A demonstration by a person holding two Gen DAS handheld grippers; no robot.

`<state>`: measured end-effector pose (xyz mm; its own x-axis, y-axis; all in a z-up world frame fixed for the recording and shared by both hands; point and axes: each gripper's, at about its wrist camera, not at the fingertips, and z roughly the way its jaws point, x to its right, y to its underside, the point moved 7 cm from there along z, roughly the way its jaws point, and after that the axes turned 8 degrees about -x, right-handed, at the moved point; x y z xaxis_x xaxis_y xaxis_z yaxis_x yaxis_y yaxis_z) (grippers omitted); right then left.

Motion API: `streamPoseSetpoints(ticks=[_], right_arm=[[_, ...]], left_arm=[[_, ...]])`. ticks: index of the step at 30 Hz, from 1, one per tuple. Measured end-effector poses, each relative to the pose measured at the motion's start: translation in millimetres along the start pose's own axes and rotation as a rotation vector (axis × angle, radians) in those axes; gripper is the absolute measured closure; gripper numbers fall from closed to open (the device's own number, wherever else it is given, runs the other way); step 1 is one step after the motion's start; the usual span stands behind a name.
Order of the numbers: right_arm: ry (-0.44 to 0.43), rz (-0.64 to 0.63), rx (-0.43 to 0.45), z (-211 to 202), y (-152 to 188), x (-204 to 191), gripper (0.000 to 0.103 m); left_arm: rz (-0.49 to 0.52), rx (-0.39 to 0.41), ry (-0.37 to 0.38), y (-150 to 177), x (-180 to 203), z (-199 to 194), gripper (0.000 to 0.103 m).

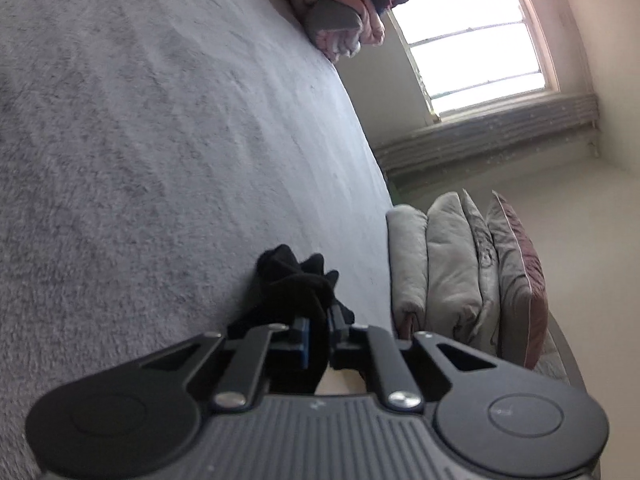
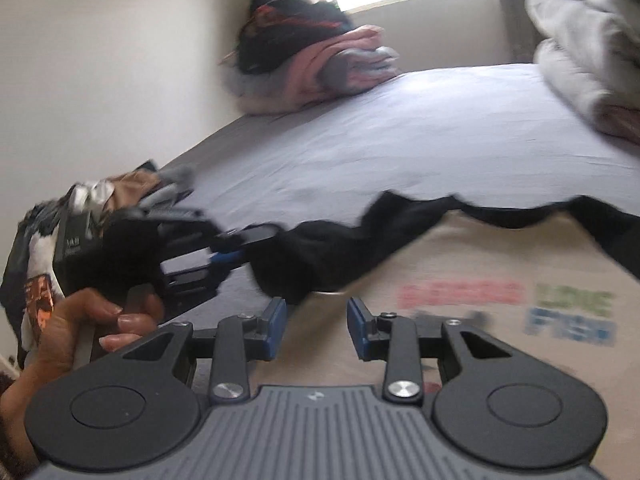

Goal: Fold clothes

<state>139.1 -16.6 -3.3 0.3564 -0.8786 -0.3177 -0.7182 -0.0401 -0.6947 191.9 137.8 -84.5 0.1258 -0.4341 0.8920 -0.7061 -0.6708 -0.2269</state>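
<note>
A beige garment with a coloured print (image 2: 460, 280) and a black edge (image 2: 328, 252) lies on the grey bed (image 2: 400, 140). My left gripper (image 1: 318, 330) is shut on a bunch of the black fabric (image 1: 296, 280); it also shows in the right wrist view (image 2: 240, 246), held by a hand at the garment's left end. My right gripper (image 2: 316, 320) is open and empty, just above the beige cloth near its black edge, to the right of the left gripper.
A pile of folded pink and dark clothes (image 2: 304, 56) sits at the far corner of the bed by the window (image 1: 476, 36). Loose clothes (image 2: 120, 192) lie at the left edge. Stacked pillows (image 1: 468, 276) stand at the bed's end. A white duvet (image 2: 580, 44) is at right.
</note>
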Motion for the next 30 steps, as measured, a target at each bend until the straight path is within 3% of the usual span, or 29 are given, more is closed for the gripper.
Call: streamPoseSetpoints(ticks=[4,9,11,13,17,18,22,26,30], right_arm=[[-0.020,-0.029,-0.046,41,-4,-19,0.066],[0.034,-0.040,-0.056,80,-19,-24,0.066],[0.039,-0.032,-0.057,91,-24,-24,0.071],[0.024,-0.026,-0.062,98,-27,-24,0.092],[-0.040,0.049,-0.055,103,-33,-21,0.096],[-0.059,0.069,-0.048,102,-35,-21,0.096],[-0.154,0.152,0.004,98,-42,-19,0.096],[-0.309,0.269,0.067,88,-40,-7,0.096],[-0.442,0.396,0.052,92,-34,9,0.097]], left_arm=[[-0.008,-0.036,0.014,4,3,1,0.094],[-0.006,-0.059,0.017,2,9,4,0.094],[-0.005,-0.065,0.016,-1,9,4,0.094],[-0.002,-0.075,0.005,-2,9,3,0.094],[0.020,-0.070,-0.027,-6,11,-6,0.092],[0.017,-0.066,-0.041,-7,10,-9,0.090],[0.007,-0.049,-0.095,-9,4,-18,0.058],[-0.003,-0.032,-0.148,-11,-2,-28,0.046],[-0.181,-0.037,-0.091,-10,-28,-21,0.041]])
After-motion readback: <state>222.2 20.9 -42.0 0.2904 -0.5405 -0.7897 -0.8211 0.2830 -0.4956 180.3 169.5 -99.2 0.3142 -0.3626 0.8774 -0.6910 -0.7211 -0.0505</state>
